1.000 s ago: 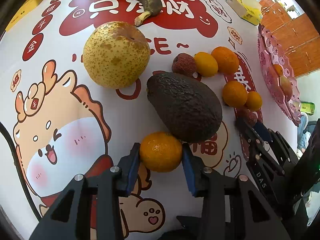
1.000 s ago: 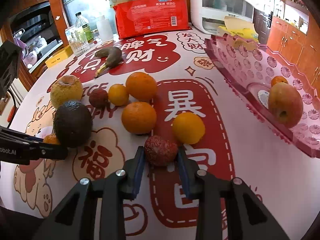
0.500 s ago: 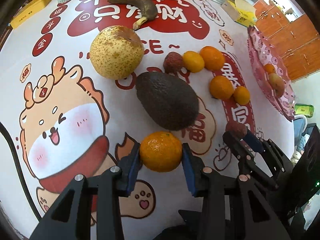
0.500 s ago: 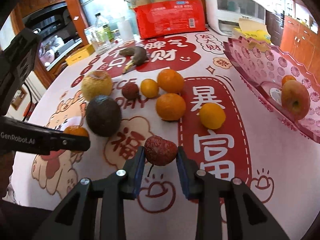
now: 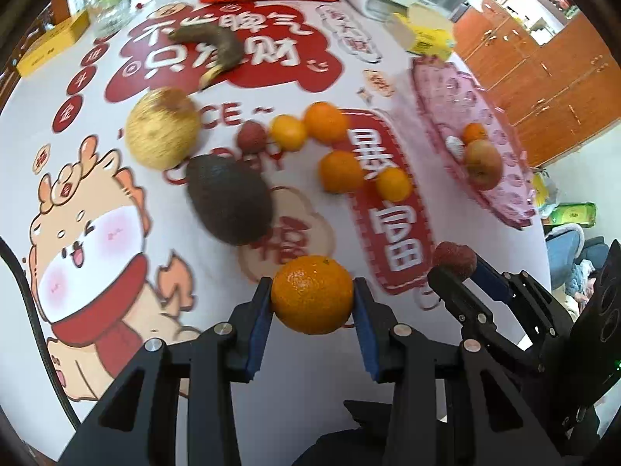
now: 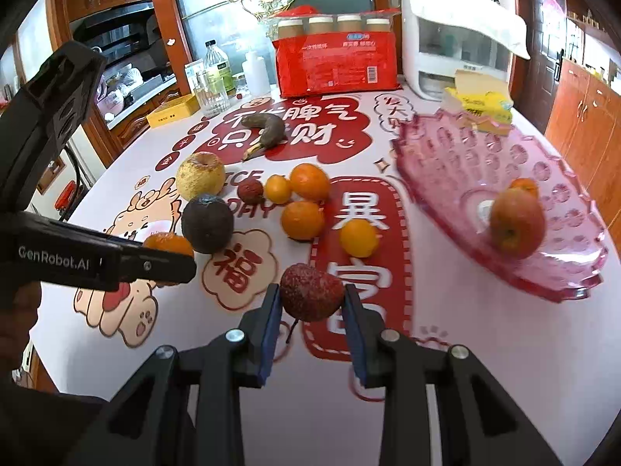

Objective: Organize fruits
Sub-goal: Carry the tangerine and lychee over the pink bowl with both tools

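We find the left gripper (image 5: 313, 299) clamped on a round, dimpled orange mandarin (image 5: 312, 294), and the right gripper (image 6: 311, 301) clamped on a rough, dark-red lychee (image 6: 310, 291). Both fruits hang clear above the glossy printed worktop (image 6: 446, 349), near the scalloped pink glass dish (image 6: 458, 155).

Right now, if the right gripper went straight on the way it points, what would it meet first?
Probably the bare tablecloth just beyond the lychee the right gripper holds; the yellow-orange citrus lies further along, though depth is unclear.

Black hand-held gripper (image 5: 312, 303), blue pads (image 5: 259, 320), silver screws, white "GenRobot.AI" lettering.
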The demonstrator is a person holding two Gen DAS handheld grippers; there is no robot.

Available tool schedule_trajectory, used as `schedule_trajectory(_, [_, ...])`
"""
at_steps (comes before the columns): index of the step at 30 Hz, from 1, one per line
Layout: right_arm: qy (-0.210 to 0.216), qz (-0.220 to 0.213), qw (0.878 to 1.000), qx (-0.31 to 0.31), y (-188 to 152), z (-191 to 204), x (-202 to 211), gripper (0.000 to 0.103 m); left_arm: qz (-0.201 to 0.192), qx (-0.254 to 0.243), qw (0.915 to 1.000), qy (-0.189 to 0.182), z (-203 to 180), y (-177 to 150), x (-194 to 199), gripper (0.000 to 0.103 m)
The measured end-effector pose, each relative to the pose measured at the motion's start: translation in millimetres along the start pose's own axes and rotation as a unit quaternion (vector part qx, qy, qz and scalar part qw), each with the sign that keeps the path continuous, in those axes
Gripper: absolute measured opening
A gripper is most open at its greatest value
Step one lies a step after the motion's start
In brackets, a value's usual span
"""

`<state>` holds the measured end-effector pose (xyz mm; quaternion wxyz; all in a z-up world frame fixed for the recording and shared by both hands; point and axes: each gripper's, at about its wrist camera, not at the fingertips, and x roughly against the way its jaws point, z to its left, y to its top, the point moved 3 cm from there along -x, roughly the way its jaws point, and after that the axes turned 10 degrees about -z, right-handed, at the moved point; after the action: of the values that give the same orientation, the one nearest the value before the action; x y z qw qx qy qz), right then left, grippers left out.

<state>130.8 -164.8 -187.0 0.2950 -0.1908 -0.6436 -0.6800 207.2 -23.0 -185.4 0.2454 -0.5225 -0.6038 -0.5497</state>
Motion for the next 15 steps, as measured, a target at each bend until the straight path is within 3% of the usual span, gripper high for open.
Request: schedule_trajectory(15, [-0.023, -0.026, 0.999, 0.019, 18.7, -88.9, 58.9, 0.031, -0.072, -0.048, 0.9962, -0.009, -112.0, 28.2, 16.2, 0.039])
